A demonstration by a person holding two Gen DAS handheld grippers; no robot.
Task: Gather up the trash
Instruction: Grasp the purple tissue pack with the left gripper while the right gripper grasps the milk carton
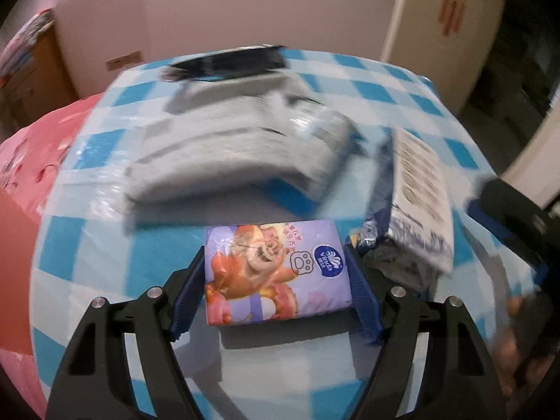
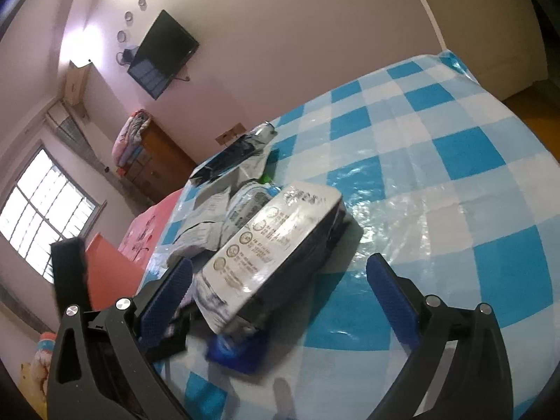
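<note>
Two grippers work over the checked tablecloth (image 2: pixel 455 161). Left gripper (image 1: pixel 278 273) is clamped on the tissue pack (image 1: pixel 276 273). Right gripper (image 2: pixel 280 294) is spread apart; the white packet (image 2: pixel 276 255) lies between its fingers, long axis toward 1 o'clock.

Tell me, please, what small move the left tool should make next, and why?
Probably lift it straight up. The left tool is shut on the purple tissue pack, which sits just above the checked tablecloth. The white box and grey bag lie close by, so a sideways move might knock them.
</note>
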